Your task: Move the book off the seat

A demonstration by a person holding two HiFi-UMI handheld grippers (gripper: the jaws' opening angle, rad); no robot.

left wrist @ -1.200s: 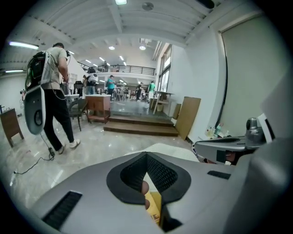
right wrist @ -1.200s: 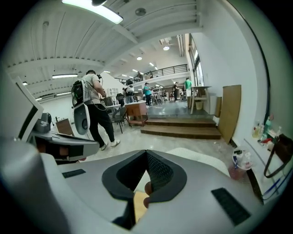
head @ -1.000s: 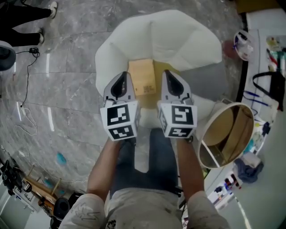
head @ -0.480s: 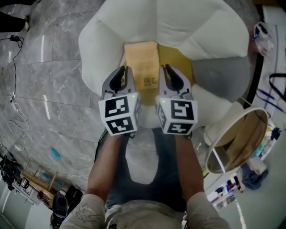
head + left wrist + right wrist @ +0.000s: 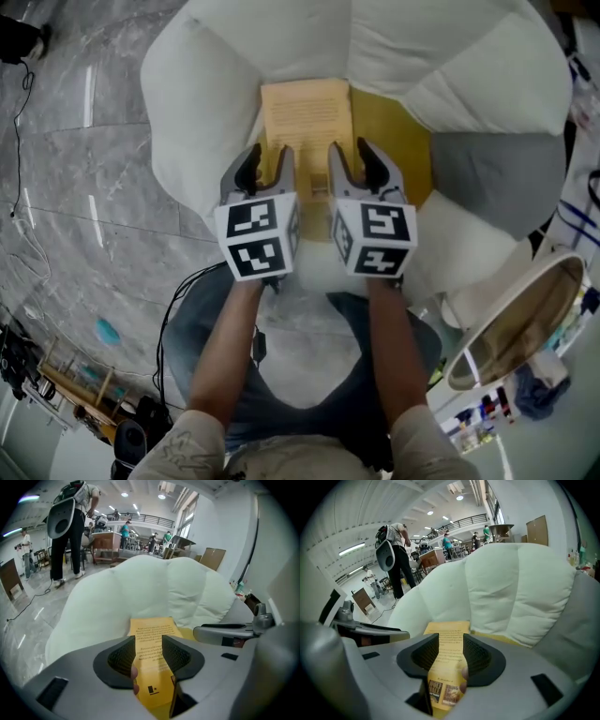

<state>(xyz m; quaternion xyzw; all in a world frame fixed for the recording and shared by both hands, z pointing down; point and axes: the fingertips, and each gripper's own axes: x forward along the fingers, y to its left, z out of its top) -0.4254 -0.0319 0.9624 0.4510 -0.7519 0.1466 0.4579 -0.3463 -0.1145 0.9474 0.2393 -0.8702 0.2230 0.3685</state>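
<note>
A yellow book (image 5: 305, 117) lies flat on the yellow seat cushion (image 5: 398, 141) of a white armchair (image 5: 202, 112). Both grippers hover side by side over the book's near end. My left gripper (image 5: 267, 161) is opening and holds nothing. My right gripper (image 5: 352, 155) is opening too, also with nothing in it. In the left gripper view the book (image 5: 152, 630) shows through the gap of the left gripper (image 5: 148, 654), untouched by the pads. In the right gripper view the book (image 5: 447, 637) likewise shows beyond the right gripper (image 5: 451, 652).
A grey cushion (image 5: 487, 169) rests on the chair's right side. A round mirror (image 5: 520, 319) stands at the right, with a cluttered shelf behind it. A cable (image 5: 183, 286) runs over the marble floor at the left. People stand far off in the hall.
Both grippers have gone from shut to parted jaws and have moved forward over the book's near end. The chair fills more of the head view.
</note>
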